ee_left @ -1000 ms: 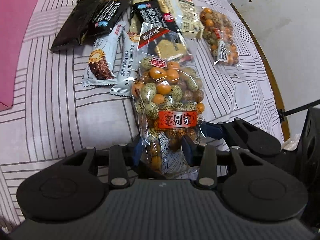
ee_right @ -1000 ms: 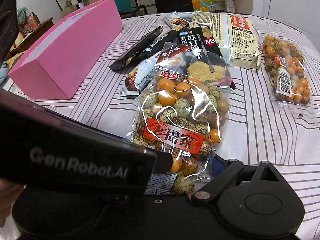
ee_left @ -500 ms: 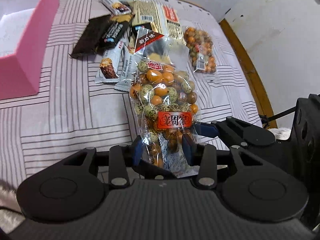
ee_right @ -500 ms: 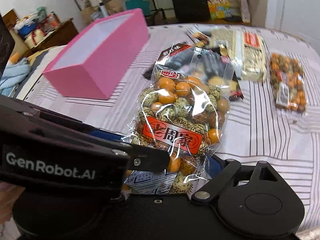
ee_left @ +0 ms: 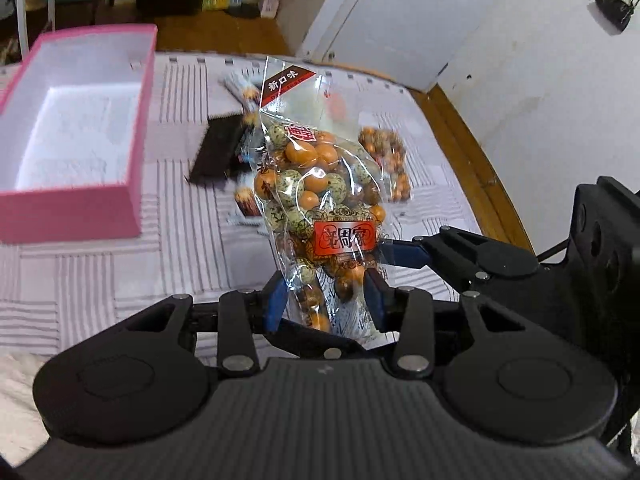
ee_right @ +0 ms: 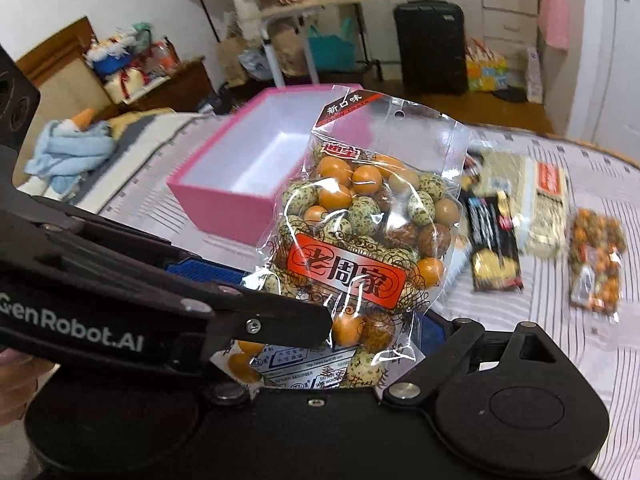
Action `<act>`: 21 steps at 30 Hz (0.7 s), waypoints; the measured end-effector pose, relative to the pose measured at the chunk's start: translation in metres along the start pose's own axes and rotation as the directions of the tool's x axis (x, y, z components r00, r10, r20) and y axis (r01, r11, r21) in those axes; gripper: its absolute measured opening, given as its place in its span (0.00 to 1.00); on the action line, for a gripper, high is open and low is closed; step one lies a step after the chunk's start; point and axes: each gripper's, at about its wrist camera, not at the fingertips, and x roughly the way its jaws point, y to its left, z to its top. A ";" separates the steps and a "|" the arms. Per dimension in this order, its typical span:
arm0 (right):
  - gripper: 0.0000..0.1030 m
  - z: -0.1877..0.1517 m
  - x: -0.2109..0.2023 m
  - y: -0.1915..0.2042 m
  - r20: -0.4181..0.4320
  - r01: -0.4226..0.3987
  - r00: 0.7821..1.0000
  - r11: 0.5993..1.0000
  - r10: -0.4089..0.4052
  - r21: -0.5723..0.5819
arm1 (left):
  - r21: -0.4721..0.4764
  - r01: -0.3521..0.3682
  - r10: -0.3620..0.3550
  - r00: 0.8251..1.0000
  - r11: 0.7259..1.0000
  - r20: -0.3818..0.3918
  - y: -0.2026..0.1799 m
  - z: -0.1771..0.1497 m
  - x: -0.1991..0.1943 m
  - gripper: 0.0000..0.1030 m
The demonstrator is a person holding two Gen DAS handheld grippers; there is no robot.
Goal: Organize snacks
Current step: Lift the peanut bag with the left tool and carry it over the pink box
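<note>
Above the striped bedspread (ee_left: 100, 280), we see the left gripper (ee_left: 326, 294) clamped narrow on the lower end of a clear bag of coated peanuts (ee_left: 320, 184), which stands upright in the air, clear of the cloth. Orange, speckled green and brown nuts fill the bag beneath a red label. From the right wrist view, the right gripper (ee_right: 344, 300) stands wide around the same bag; its blue pads flank the bag's sides, and we cannot tell whether they press it. Left of the bag lies an open pink box (ee_left: 132, 128) with a white lining, and nothing shows inside it. Behind, on the bedspread, we see a second bag of coated peanuts (ee_right: 596, 256), a black cracker packet (ee_right: 494, 244) and a pale packet with a red label (ee_right: 540, 200), all blurred.
</note>
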 end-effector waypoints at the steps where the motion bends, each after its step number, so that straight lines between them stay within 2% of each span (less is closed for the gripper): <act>1: 0.93 0.005 0.000 0.003 0.003 -0.001 1.000 1.000 0.001 -0.010 | -0.001 -0.002 0.002 1.000 1.000 0.006 0.002 0.003 -0.005 0.39; 6: 0.93 0.031 0.010 0.017 0.022 -0.018 1.000 0.999 0.019 -0.049 | -0.013 -0.017 0.018 0.999 1.000 0.047 0.020 0.018 -0.021 0.39; 12: 0.96 0.061 0.032 0.028 0.044 -0.082 0.995 0.993 0.086 -0.088 | -0.050 -0.054 0.058 0.994 0.997 0.093 0.051 0.038 -0.032 0.39; 21: 0.96 0.123 0.097 0.035 0.073 -0.151 0.984 0.979 0.161 -0.135 | -0.110 -0.137 0.152 0.978 0.984 0.141 0.115 0.093 -0.020 0.39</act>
